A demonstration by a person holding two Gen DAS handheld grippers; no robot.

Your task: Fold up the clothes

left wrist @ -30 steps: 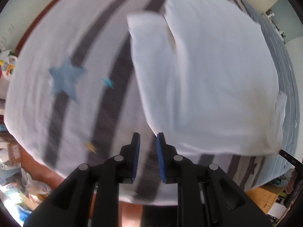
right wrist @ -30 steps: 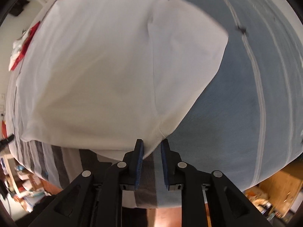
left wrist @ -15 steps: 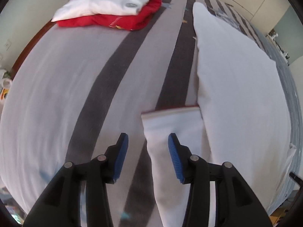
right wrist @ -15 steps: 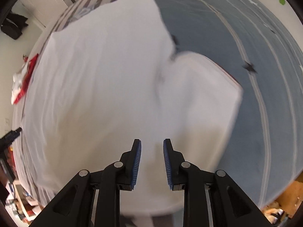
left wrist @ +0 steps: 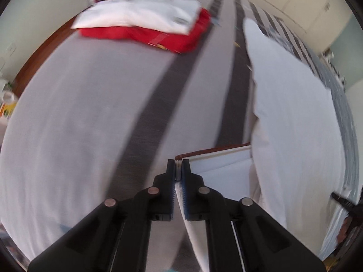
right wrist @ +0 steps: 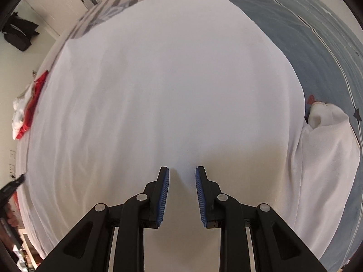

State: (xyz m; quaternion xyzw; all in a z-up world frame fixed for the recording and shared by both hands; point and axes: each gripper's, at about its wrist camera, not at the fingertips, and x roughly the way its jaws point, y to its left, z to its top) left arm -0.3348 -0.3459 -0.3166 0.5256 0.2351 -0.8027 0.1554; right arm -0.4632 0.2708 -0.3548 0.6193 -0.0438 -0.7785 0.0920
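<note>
Left claw (left wrist: 179, 167) is clamped on the brown-trimmed cuff of the white shirt's sleeve (left wrist: 217, 165), low center of frame; the sleeve runs rightward to the body. Right claw (right wrist: 182, 174) hangs released, jaws parted over the white shirt (right wrist: 163, 95). The shirt spreads across the striped bed (left wrist: 90, 117), long axis running up toward the frame's top. Folded white-and-red pile (left wrist: 145, 25) sits upper left.

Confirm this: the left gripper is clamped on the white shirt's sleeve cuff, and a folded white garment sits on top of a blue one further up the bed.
Not quite. The left gripper is shut on the sleeve cuff, but the folded white garment lies on a red garment, not a blue one, as the left wrist view shows.
</note>
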